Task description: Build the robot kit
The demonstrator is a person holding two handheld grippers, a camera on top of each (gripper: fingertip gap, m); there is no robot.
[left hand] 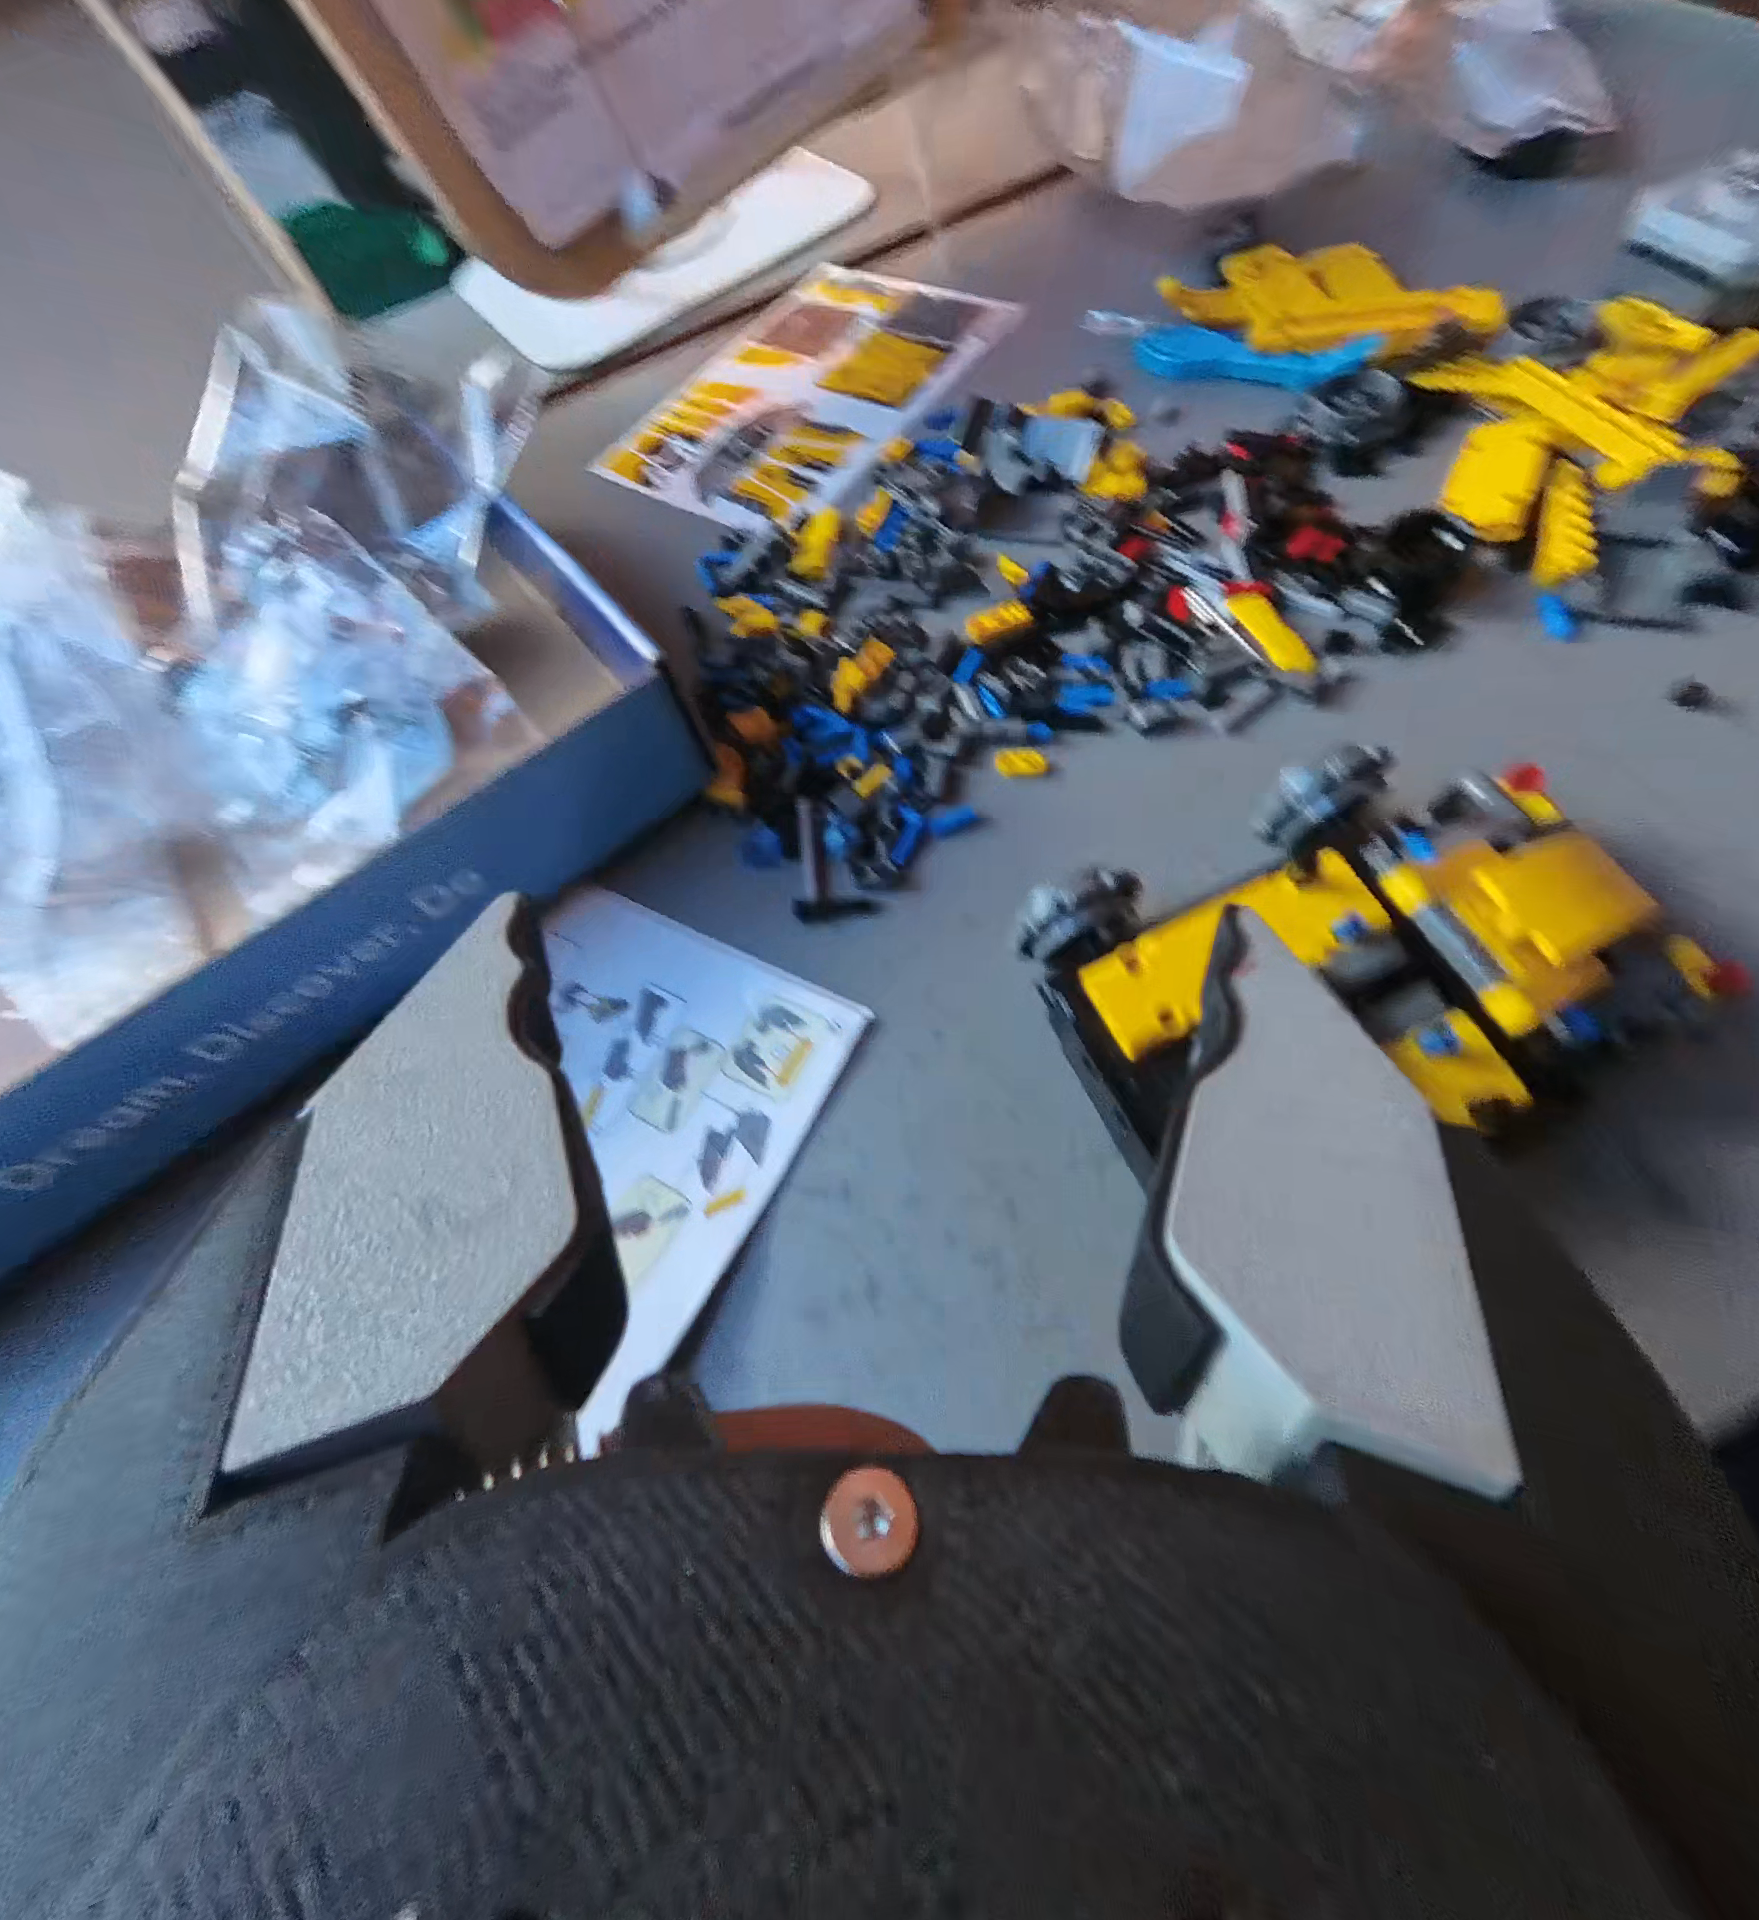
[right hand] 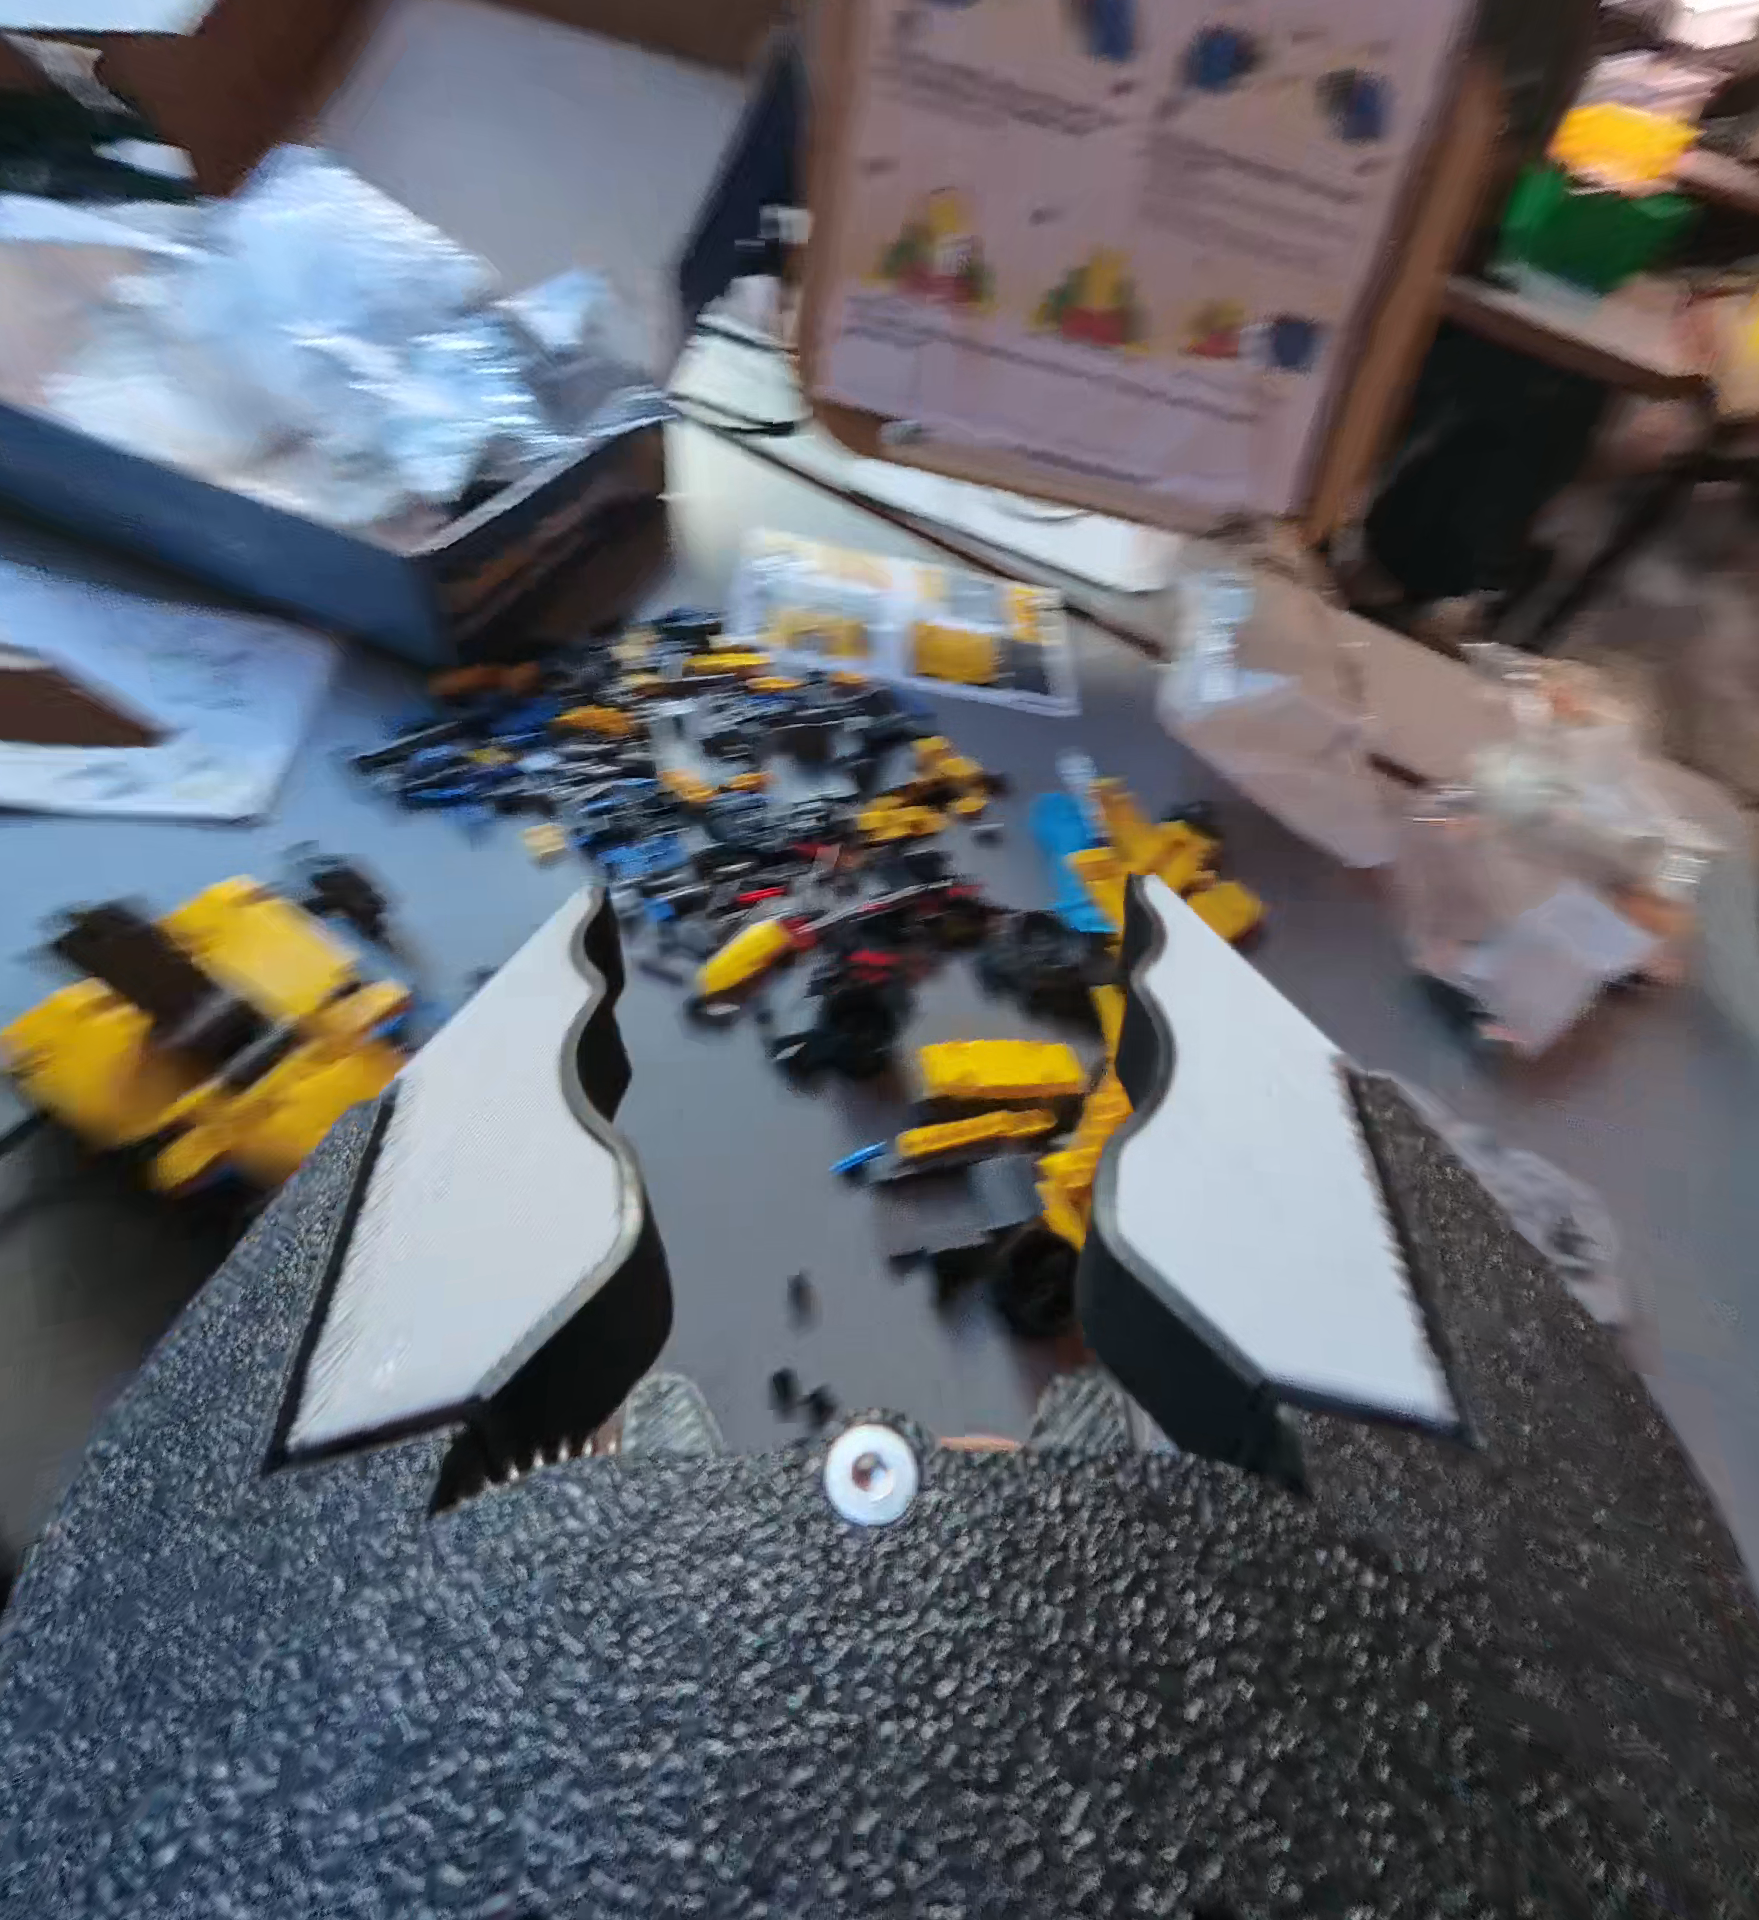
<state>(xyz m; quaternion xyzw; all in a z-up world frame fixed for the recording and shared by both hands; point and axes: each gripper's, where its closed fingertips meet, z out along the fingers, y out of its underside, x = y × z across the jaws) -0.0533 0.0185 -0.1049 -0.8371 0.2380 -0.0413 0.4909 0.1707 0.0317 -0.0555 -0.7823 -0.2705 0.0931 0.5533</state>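
Grey fingers (left hand: 418,1174) of both grippers wide apart, empty, above loose bricks (right hand: 750,831) on table (left hand: 958,1195)

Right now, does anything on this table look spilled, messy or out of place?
Yes. A pile of loose bricks lies scattered across the grey table, spilling against the blue box, which is stuffed with crumpled plastic bags. A yellow brick vehicle sits apart, partly built. Both views are blurred.
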